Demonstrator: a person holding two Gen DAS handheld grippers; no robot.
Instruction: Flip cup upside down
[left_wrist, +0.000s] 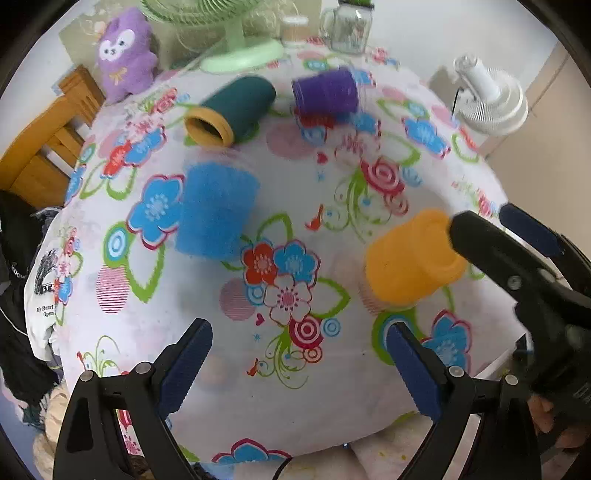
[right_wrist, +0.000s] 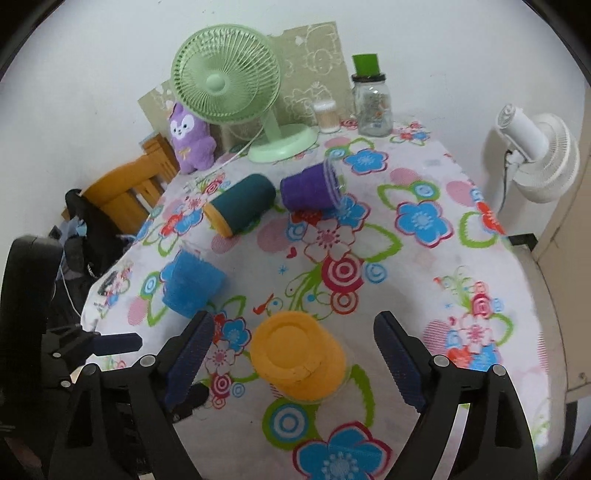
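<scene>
Orange cup (right_wrist: 297, 360) stands base-up on tabletop (right_wrist: 424, 295), flip apparently done. Right tongs (right_wrist: 293, 360) spread wide around it, not touching; left tongs (left_wrist: 299, 369) apart, empty.

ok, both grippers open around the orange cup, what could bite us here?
1. The right gripper straddles the orange cup, which already stands base up; grasping it could undo a finished flip.
2. The left gripper sits close beside the right one, so the two could collide.
3. The teal cup and purple cup lie on their sides and might roll if bumped.
</scene>
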